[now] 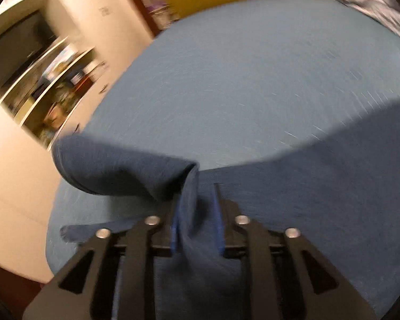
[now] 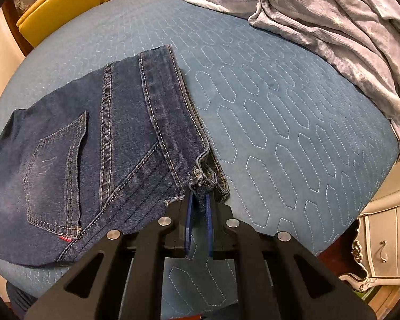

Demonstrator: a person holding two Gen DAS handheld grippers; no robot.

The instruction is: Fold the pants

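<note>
Dark blue jeans [image 2: 93, 138] lie folded on the blue quilted bed cover [image 2: 280, 106], back pocket up. In the right wrist view my right gripper [image 2: 199, 196] is shut on the frayed corner of the jeans at their near right edge. The left wrist view is blurred. There the jeans [image 1: 306, 200] spread across the lower right, and a raised fold [image 1: 120, 170] bulges to the left. My left gripper [image 1: 196, 190] has denim between its jaws. The cloth rests against the left pad [image 1: 174, 226], and a dark gap shows before the right pad.
A crumpled grey star-patterned blanket [image 2: 320, 13] fills the bed's far right. A yellow chair [image 2: 58, 2] stands beyond the far left edge. A white ornate dresser [image 2: 386, 240] is beside the bed at right. Cluttered shelves [image 1: 53, 80] stand left of the bed [image 1: 226, 80].
</note>
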